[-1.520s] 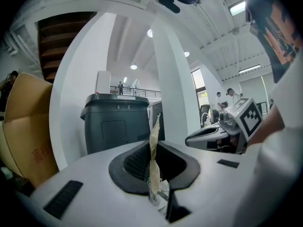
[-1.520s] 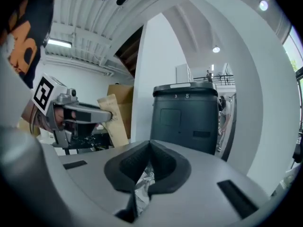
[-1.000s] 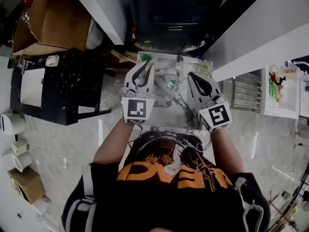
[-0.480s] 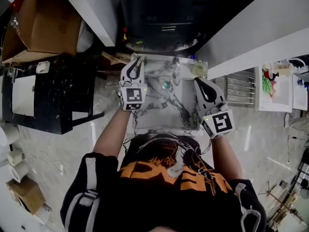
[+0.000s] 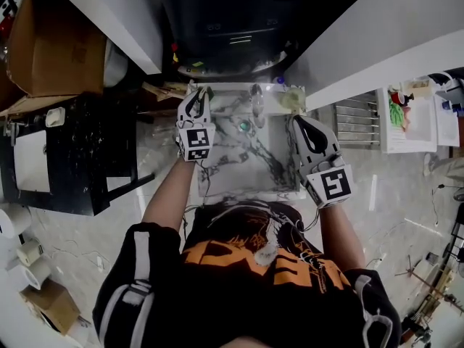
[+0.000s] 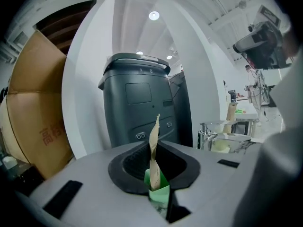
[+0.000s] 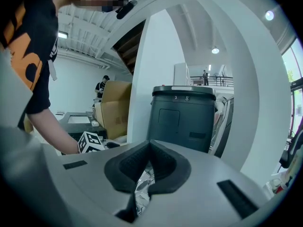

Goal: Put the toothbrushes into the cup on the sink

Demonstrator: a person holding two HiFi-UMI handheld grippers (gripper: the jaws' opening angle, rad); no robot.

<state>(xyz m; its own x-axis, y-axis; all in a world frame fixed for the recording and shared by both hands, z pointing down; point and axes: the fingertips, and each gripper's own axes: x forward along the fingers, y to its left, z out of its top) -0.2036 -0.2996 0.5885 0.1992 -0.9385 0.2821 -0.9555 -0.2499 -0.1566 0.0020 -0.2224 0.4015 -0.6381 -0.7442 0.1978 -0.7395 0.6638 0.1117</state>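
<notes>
Left gripper (image 5: 196, 95) has dropped twd far-left corner of white veined-marble sink (image 5: 246, 167), jaws clamped on slim tan toothbrush w/ green end (image 6: 154, 148), right gripper (image 5: 303, 122) jaws together, empty, so brush is picked up but not yet in pale yellow-green cup (image 5: 293, 100) at far-right corner.

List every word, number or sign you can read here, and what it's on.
"8": on the lid of the dark grey bin; the mark beside it is unclear.
"高", probably: red print on the cardboard box; the next character is blurred.
Orange lettering on the shirt: creased, unreadable.
Poster print: too small.
</notes>
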